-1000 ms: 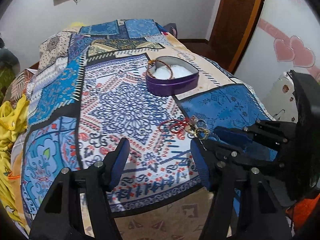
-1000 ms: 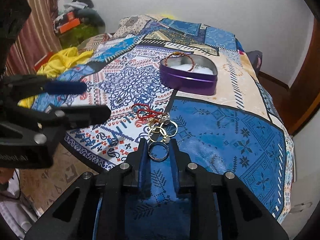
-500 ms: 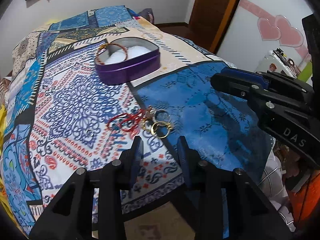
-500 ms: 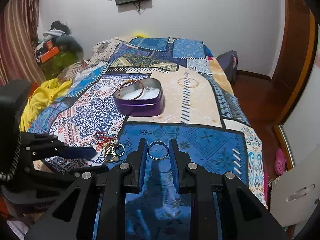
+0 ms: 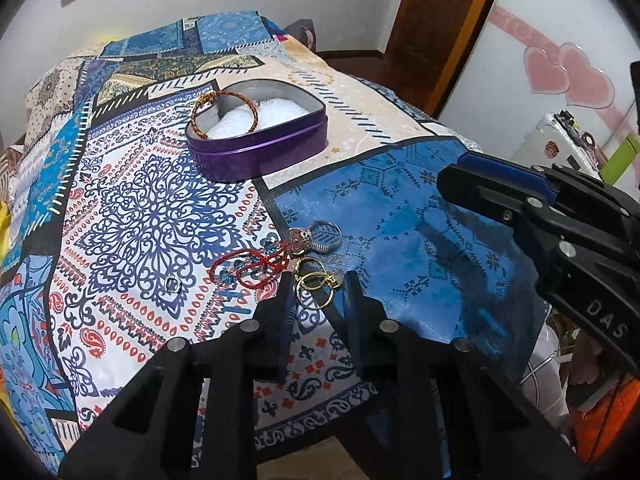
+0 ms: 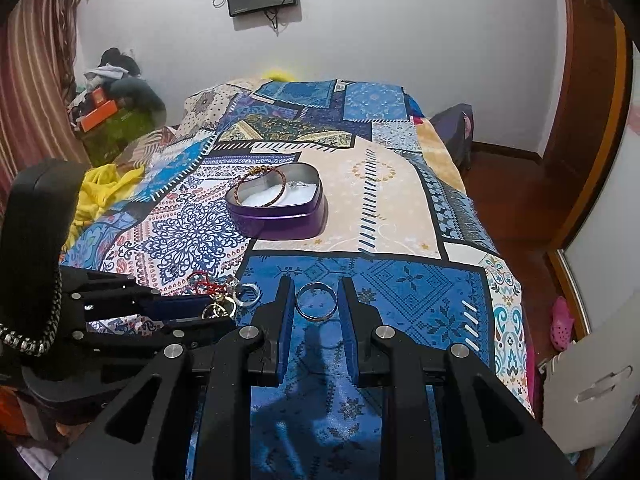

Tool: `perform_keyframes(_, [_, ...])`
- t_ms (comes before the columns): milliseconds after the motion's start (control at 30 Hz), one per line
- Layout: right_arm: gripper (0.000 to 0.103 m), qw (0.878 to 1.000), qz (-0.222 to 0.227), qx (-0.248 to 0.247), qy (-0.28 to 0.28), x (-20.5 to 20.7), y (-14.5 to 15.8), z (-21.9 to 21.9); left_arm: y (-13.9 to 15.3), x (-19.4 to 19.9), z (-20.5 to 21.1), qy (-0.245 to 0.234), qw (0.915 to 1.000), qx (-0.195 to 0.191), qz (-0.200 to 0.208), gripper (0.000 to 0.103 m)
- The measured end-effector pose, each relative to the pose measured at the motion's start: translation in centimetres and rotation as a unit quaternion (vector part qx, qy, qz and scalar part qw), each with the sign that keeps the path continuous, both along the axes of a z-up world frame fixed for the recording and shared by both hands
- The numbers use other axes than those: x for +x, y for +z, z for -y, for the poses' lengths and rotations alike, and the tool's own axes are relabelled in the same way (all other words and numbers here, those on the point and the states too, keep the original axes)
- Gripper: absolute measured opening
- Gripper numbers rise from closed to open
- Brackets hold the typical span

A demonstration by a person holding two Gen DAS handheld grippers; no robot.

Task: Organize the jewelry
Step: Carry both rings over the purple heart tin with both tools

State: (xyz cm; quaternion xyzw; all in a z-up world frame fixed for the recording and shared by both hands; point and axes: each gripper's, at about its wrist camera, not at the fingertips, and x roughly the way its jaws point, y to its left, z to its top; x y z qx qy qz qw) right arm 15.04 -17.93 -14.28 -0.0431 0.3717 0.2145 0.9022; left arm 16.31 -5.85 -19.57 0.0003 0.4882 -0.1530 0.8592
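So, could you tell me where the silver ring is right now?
In the right wrist view the silver ring is pinched between the right gripper fingers, above the blue patch of the bedspread, nearer than the purple heart-shaped tin.

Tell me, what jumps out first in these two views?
The right tongs pinch a silver ring above the blue patch of bedspread. The left tongs, just closing, straddle gold hoops in the tangled pile. Behind sits the purple heart tin, a bangle across it.

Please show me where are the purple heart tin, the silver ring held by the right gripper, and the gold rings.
purple heart tin (image 5: 260, 156), left wrist view, front wall.
silver ring (image 6: 316, 317), right wrist view, lower rim.
gold rings (image 5: 314, 285), left wrist view, front hoop.
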Motion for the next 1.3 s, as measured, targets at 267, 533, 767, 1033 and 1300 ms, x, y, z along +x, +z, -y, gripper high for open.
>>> perform_keyframes(267, [0.02,1.0,0.008,0.002,0.001,0.0,0.6,-0.2,1.6,-0.6,-1.1,0.01,0.9996,-0.007,0.024,0.022])
perform_keyframes(533, [0.02,1.0,0.025,0.013,0.0,0.4,2.0,-0.5,4.9,-0.7,-2.8,0.032,0.9967,-0.008,0.073,0.022])
perform_keyframes(767, [0.02,0.999,0.045,0.018,-0.001,0.8,3.3,-0.9,7.4,-0.5,-4.0,0.048,0.9925,-0.008,0.112,0.022])
perform_keyframes(1033, [0.02,0.997,0.068,0.03,0.002,1.5,4.7,-1.4,9.1,0.3,-5.3,0.064,0.9879,-0.014,0.141,0.022])
perform_keyframes(1300, [0.02,0.996,0.078,0.04,0.004,2.5,5.2,-2.2,9.7,1.4,-6.4,0.076,0.985,-0.02,0.154,0.022])
